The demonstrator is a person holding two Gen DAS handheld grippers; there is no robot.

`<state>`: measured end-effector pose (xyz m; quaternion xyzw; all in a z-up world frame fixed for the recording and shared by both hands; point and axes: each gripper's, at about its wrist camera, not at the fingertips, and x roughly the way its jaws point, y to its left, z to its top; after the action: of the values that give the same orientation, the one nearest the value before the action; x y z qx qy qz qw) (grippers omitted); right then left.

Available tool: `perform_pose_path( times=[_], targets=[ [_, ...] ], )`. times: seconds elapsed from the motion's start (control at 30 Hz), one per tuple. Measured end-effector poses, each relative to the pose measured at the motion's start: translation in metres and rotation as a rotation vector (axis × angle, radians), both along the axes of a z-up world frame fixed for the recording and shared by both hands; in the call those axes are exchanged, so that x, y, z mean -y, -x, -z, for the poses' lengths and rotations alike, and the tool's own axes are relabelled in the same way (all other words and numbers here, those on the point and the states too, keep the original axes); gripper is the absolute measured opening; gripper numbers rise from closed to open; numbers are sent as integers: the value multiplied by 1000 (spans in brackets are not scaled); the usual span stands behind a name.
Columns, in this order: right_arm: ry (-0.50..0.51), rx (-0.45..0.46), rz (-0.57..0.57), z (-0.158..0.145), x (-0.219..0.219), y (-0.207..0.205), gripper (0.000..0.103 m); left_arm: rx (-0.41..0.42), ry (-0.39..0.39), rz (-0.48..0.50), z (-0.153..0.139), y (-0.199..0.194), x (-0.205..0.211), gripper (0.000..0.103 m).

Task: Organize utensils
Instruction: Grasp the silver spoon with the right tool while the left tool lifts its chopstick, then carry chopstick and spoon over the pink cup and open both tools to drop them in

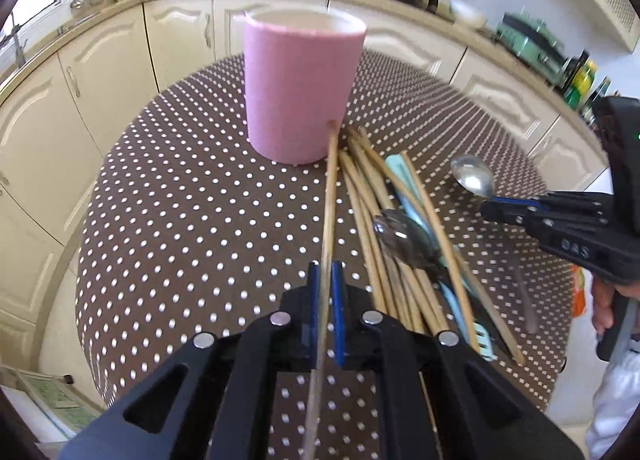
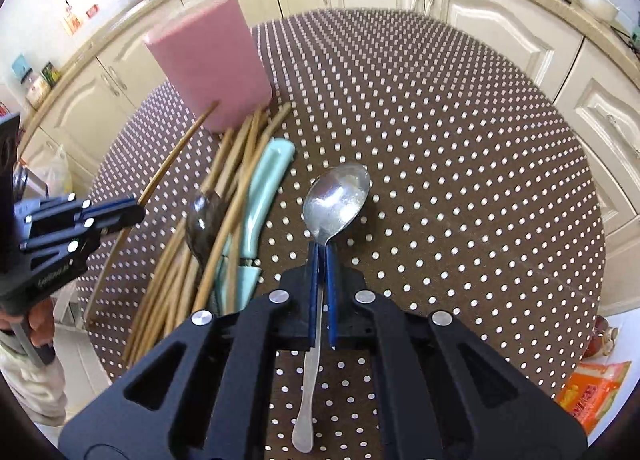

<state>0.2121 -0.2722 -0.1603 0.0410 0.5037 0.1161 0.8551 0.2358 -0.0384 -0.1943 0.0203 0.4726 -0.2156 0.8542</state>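
One chopstick [image 1: 330, 196] clamped in left gripper [image 1: 325, 272] fingers, one spoon [image 2: 336, 200] in right gripper [image 2: 323, 256] fingers.

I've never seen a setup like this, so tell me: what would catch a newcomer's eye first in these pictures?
Probably the tall pink holder standing on the brown polka-dot tablecloth, with a heap of chopsticks beside its base. Then the two black tools: the left gripper is shut on one chopstick, and the right gripper pinches a shiny metal spoon by its handle, above the cloth.
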Motion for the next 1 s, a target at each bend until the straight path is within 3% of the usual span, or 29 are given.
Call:
perform_pose_path(
  times=[0.23,0.4,0.63,1.0],
  targets=[
    [-80,107,16,-36,10,8,3,135,122,10,-36,39,-15,5],
    [-126,188,16,-70,15,5,2,293,197,21,-80,42,-12,5],
    [-143,312,0,-117,9,-10,2,532,301,-45,-139,14,-6,5],
    [-124,463,0,-171,-17,-38,2,682,434,-165,-163,-44,2,5]
  ],
)
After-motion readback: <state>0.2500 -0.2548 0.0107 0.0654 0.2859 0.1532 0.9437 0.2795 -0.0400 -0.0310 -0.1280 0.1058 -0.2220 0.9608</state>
